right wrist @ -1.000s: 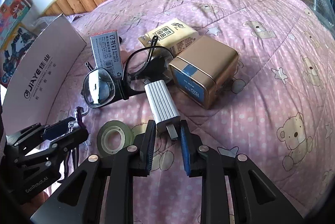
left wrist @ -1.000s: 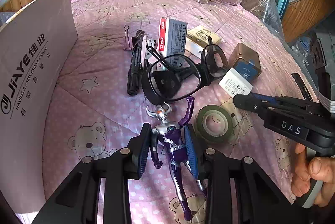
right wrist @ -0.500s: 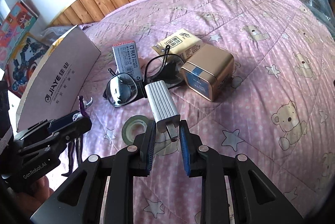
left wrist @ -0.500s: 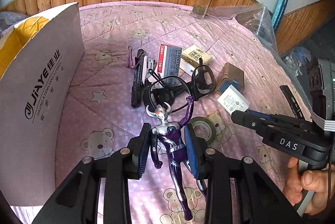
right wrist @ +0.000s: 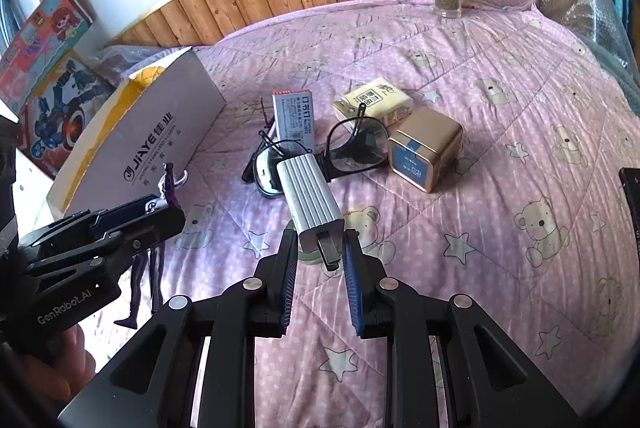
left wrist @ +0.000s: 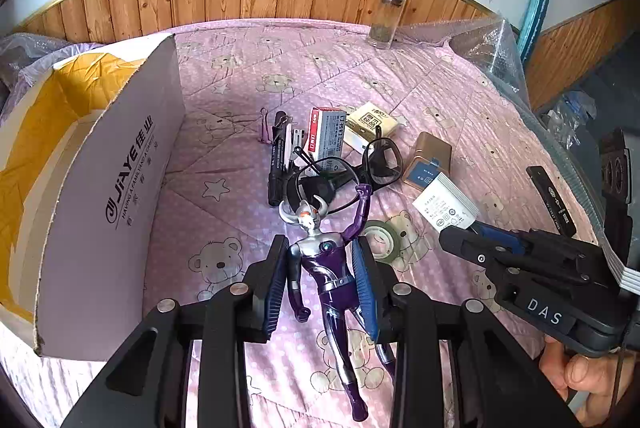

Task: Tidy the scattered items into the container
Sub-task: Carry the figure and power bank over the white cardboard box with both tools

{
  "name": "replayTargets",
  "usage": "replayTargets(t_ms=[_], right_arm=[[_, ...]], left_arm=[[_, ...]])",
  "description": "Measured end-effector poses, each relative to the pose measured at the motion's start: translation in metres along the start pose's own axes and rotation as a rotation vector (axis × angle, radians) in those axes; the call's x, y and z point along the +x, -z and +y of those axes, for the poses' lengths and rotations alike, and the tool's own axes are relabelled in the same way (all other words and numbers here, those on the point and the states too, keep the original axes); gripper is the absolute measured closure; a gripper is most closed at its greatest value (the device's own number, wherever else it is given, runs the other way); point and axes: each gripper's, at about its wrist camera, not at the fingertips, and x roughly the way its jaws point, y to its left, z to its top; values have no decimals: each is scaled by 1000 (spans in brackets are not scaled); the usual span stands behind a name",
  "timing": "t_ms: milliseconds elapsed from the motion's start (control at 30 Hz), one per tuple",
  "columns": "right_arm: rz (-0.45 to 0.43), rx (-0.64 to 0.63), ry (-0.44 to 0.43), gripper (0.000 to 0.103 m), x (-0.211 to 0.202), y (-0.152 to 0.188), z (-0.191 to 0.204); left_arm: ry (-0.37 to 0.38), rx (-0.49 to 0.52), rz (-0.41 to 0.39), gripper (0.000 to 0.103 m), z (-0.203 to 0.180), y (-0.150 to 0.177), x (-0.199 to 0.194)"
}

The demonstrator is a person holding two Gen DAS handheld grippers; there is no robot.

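Cardboard box (left wrist: 100, 196) sits on the bed (left wrist: 400, 76) off to your left, flap up, and what I can see of the inside looks empty, just yellow lining. Your left gripper (left wrist: 322, 278) is closed on the purple action figure (left wrist: 324, 268) at the torso, lifted clear of the quilt. Your right gripper (right wrist: 320, 260) is pinching the white charger (right wrist: 310, 204) at its plug end, so it's kinda cantilevered. I'd swing both left, clear that tall flap first, then let go low inside. Glasses (left wrist: 348, 168), gold tin (right wrist: 426, 148) and tape roll (left wrist: 380, 238) are out on the bed, none boxed yet.
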Motion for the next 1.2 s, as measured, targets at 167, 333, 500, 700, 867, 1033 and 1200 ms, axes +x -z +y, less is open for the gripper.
replayTargets(t_ms=[167,333,500,700,867,1033,1200], right_arm=[[-24,-20,-3,79,-14,0,16],[-40,-46,-8,79,-26,3,35],[-53,-71,-14,79,-37,5,51],[-75,-116,-22,79,-49,2,75],[-94,-154,-30,79,-58,-3,96],[-106,-187,-39,79,-64,-9,116],[-119,-226,-44,79,-68,-17,134]], left_arm=[[1,1,-23,70,0,0,-19],[7,-7,-42,69,3,2,-37],[-5,-21,-51,69,10,5,-53],[-56,-20,-69,69,20,6,-72],[-69,-33,-92,69,31,3,-88],[-75,-45,-116,70,40,1,-101],[-75,-55,-139,69,49,-3,-113]])
